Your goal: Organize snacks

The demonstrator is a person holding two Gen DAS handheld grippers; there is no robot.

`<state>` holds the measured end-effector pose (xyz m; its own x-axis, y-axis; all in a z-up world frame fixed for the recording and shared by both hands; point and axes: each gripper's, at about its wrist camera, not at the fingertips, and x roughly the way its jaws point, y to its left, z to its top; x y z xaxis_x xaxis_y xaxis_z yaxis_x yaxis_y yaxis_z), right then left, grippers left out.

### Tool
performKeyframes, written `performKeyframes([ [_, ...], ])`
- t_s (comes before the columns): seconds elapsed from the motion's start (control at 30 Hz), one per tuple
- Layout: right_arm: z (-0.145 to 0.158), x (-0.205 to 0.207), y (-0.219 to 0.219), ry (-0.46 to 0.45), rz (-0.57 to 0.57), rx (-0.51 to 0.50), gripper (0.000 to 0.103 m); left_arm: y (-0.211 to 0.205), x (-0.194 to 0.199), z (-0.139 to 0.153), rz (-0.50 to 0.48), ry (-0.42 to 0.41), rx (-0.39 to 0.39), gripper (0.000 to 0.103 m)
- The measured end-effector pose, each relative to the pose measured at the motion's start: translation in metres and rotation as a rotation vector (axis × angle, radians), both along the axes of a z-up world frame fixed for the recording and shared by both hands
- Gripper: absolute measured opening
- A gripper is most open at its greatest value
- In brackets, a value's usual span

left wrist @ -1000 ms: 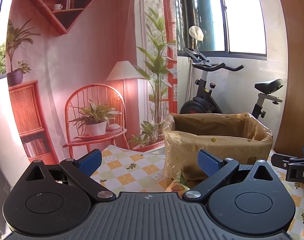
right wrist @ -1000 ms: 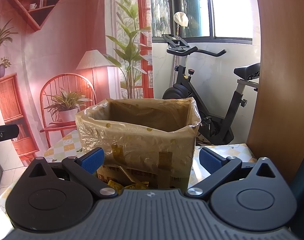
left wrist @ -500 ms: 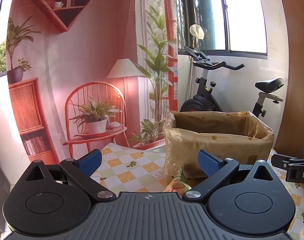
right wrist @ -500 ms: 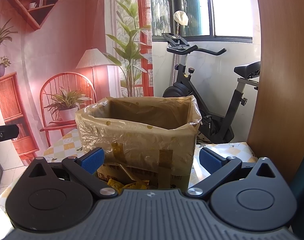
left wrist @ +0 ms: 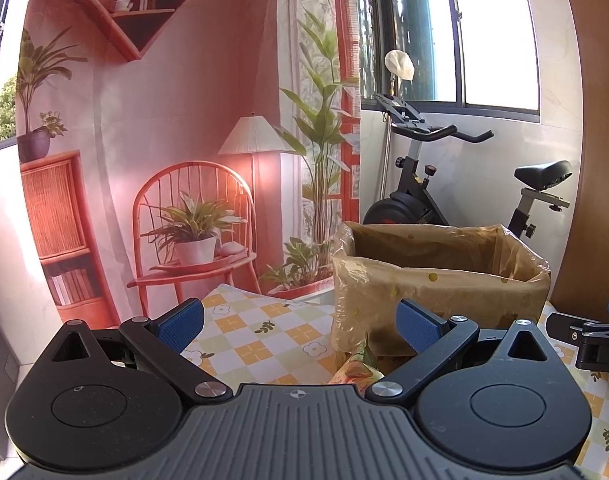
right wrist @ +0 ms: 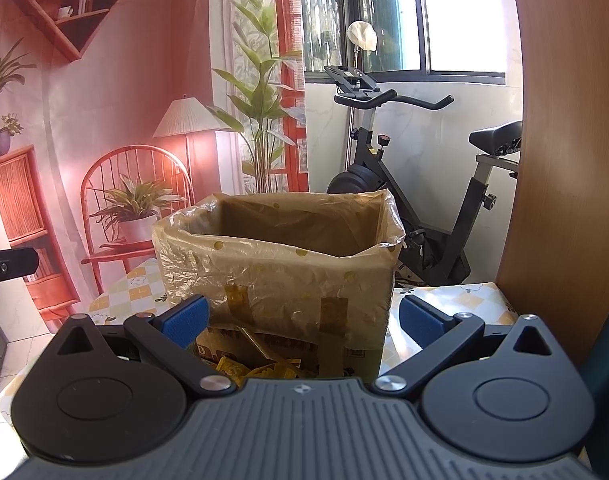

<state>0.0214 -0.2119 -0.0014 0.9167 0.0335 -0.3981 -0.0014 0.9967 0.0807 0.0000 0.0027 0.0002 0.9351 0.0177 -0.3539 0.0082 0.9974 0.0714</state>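
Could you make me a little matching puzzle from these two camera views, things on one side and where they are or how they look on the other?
Things:
1. cardboard box lined with a clear plastic bag
2. black exercise bike
3. yellow snack packets
4. checked flower-print tablecloth

Descriptions:
A. stands on the floor under the window
B. lie low in front of the box
C. covers the table
D. open at the top

Pairs: 1-D, 2-A, 3-B, 4-C
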Motion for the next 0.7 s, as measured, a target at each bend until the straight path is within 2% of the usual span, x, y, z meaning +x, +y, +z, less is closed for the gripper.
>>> performKeyframes([
  [0.23,0.003,-0.001,0.001,-0.013,0.011,0.012,0.103,0.003,0.001,-0.002,0.003,-0.012,-0.036,0.103],
  [0.4,-0.001,-0.002,0.001,-0.035,0.015,0.033,0.103,0.005,0.003,-0.007,0.012,-0.044,-0.029,0.103],
  [0.6,-0.025,-0.004,0.009,-0.071,0.027,0.019,0.103,0.013,0.005,-0.028,-0.036,-0.063,-0.077,0.103],
  [0.7,-0.040,0.001,0.015,-0.036,0.028,0.006,0.103,0.015,0.010,-0.041,-0.042,-0.020,-0.094,0.103],
])
